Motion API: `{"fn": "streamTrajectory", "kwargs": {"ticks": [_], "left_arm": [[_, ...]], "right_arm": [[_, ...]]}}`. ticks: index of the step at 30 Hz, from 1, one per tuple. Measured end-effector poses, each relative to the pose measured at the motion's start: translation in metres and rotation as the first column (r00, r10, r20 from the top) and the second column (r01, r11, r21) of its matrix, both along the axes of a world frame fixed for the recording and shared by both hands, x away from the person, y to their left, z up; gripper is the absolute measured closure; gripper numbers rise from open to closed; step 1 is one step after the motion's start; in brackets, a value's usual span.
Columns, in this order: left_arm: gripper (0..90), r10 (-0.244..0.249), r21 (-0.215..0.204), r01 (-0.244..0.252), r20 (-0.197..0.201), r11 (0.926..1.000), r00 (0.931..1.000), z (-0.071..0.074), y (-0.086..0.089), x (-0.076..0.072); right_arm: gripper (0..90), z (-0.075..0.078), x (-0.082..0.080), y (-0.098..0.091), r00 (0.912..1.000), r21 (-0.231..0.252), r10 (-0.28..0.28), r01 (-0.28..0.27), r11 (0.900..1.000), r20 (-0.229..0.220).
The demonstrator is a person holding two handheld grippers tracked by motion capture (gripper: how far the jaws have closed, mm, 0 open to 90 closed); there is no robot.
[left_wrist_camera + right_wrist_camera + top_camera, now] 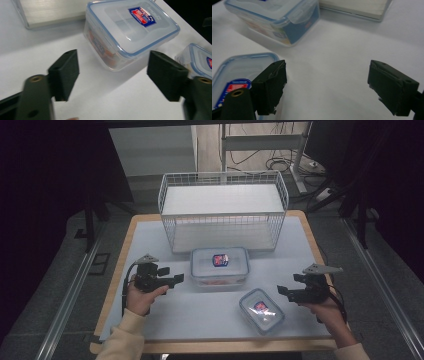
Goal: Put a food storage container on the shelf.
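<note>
The left gripper (pixel 176 279) is held just above the table (pixel 150 240) near its left edge — its jaws are spread wide and nothing is between them. It points at the big clear food box (pixel 220 266), which sits in the middle of the table with its lid snapped on and a red and blue sticker on top. The big box is right in front of the white wire basket (pixel 223 210) at the far edge. The right gripper (pixel 282 291) is near the right edge, jaws spread wide too, gripping nothing. Just beside it, close to the near edge, lies a small clear food box (pixel 261 310) with the same kind of sticker — the two boxes are near each other but not touching
</note>
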State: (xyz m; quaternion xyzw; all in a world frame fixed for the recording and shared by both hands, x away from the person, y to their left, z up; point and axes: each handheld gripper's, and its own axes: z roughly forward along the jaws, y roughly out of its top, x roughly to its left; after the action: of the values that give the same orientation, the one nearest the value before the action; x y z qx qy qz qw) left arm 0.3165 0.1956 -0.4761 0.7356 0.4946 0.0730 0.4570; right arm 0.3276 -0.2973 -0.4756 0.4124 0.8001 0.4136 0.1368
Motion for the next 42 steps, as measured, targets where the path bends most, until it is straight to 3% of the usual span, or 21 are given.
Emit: {"fn": "streamTrajectory", "kwargs": {"ticks": [4, 7, 12, 16, 25, 30, 35, 42], "left_arm": [[20.4, -0.003, -0.005, 0.003, -0.021, 1.0000, 0.9998, -0.001, -0.002, 0.001], [18.1, -0.006, -0.021, 0.005, -0.031, 0.9998, 0.9995, 0.000, -0.004, 0.004], [17.5, -0.009, -0.044, 0.007, -0.041, 0.9990, 0.9991, 0.002, -0.008, 0.011], [17.1, -0.021, -0.079, 0.015, -0.076, 0.9968, 0.9969, -0.004, -0.014, 0.026], [16.2, -0.038, -0.125, 0.021, -0.128, 0.9919, 0.9910, -0.012, -0.028, 0.052], [15.2, -0.045, -0.154, 0.021, -0.156, 0.9879, 0.9867, -0.018, -0.032, 0.063], [14.5, -0.069, -0.194, 0.030, -0.200, 0.9806, 0.9773, -0.029, -0.036, 0.073], [14.7, -0.103, -0.212, 0.053, -0.233, 0.9759, 0.9669, -0.038, -0.039, 0.078]], "right_arm": [[15.3, 0.001, 0.001, 0.004, 0.9999, 0.021, 0.012, -0.012, 0.9997, -0.002], [16.1, 0.005, 0.006, 0.011, 0.9991, 0.073, 0.033, -0.031, 0.9968, -0.028], [16.0, 0.007, 0.015, 0.022, 0.9956, 0.113, 0.067, -0.060, 0.9918, -0.065], [15.3, 0.012, 0.032, 0.039, 0.9915, 0.149, 0.093, -0.078, 0.9857, -0.091], [13.8, 0.013, 0.063, 0.068, 0.9811, 0.178, 0.128, -0.101, 0.9788, -0.145], [13.3, 0.009, 0.074, 0.078, 0.9738, 0.198, 0.139, -0.102, 0.9749, -0.180], [12.0, -0.001, 0.092, 0.087, 0.9630, 0.224, 0.143, -0.091, 0.9704, -0.228], [11.6, -0.018, 0.110, 0.095, 0.9397, 0.265, 0.151, -0.068, 0.9618, -0.307]]}}
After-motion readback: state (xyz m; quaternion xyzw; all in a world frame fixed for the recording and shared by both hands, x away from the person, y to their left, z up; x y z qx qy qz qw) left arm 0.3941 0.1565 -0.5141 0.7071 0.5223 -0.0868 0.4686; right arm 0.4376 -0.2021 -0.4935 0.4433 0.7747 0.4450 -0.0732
